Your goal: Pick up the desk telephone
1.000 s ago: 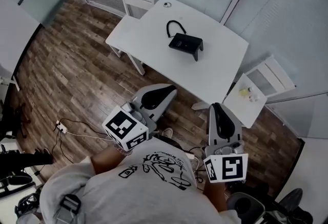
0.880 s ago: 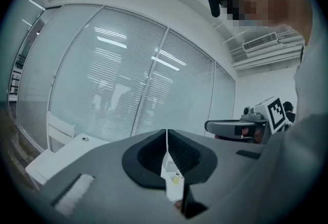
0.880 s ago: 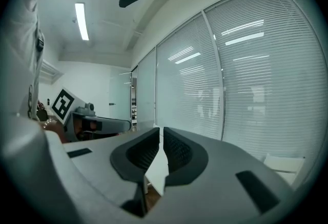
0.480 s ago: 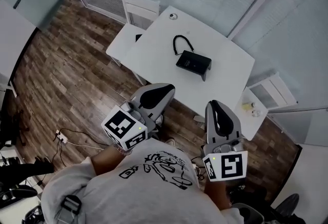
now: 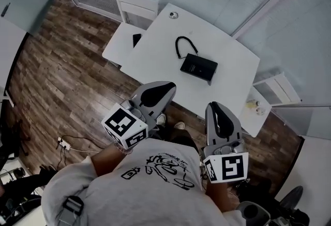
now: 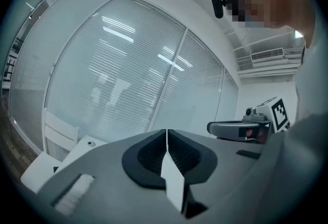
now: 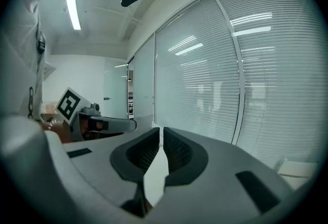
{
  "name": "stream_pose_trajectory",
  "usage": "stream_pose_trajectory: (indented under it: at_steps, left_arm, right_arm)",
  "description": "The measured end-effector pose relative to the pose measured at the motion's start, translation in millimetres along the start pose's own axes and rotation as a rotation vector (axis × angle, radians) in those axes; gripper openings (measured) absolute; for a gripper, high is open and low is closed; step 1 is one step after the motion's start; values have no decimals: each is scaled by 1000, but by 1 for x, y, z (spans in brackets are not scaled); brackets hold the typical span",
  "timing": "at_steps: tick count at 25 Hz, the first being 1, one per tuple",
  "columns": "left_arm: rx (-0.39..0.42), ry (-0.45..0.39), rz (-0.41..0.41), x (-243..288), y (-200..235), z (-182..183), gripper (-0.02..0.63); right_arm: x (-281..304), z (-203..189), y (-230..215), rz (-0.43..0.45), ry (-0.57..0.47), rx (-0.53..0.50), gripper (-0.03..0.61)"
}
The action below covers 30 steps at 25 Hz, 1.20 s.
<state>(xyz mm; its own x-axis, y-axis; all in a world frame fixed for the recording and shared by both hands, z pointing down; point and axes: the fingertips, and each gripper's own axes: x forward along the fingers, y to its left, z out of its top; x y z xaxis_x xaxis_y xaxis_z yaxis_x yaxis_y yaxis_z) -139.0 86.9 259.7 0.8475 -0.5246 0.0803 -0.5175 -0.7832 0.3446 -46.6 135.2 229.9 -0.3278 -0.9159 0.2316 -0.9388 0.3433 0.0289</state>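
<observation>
Barely started, tbh. The phone [image 5: 198,67] is seen lying flat on the white table [image 5: 235,88], roughly mid-table and a bit toward the far side. Its cord [image 5: 180,44] is looped off to its far left. It isn't touched by anything.

Both grippers are held in close to the body, at about the table's near edge and well apart from the phone. The left gripper [image 5: 166,87] is closed, pads pressed together with nothing caught between them. That's shown plainly in the left gripper view, where only a glass wall with blinds [image 6: 128,79] is seen past the jaws. Same story for the right gripper [image 5: 215,108]: jaws closed on nothing and aimed out over the table. The phone isn't picked up in either gripper view.

So nothing can be ticked off yet. What's left is pretty much everything:
- the gap to the phone has to be closed
- the jaws have to be opened
- the phone has to be gripped and lifted clear of the table

The phone looks wide and low, so a grip from both sides is probably called for, one gripper per end. The cord may get dragged along once it's lifted.

Also spotted: a small round thing [image 5: 173,14] near the table's far corner, and a chair [image 5: 137,5] tucked in behind.
</observation>
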Motion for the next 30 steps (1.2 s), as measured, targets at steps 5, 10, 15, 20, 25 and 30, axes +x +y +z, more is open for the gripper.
stream_pose_trajectory:
  at_steps: [5,10,15,20,25,30]
  left_arm:
    - [-8,22,-25,21,10,-3,12]
    - [1,35,-33,45,17,2,12]
    - [21,34,-20,81,25,12,12]
    - [40,37,-28,131,26,23,12]
    - [45,41,-41,186,20,30,12]
    - [49,48,-48,225,14,29,12]
  right_arm:
    - [16,-8,-17,-21,17,23,20]
    - [34,-6,-38,-15,4,32,20]
    - [53,-2,-72,-1,-12,31,20]
    - [68,4,-124,-12,-28,36,20]
    - [77,4,-180,-27,-34,39,20]
    - [81,1,-219,-26,-30,47,20]
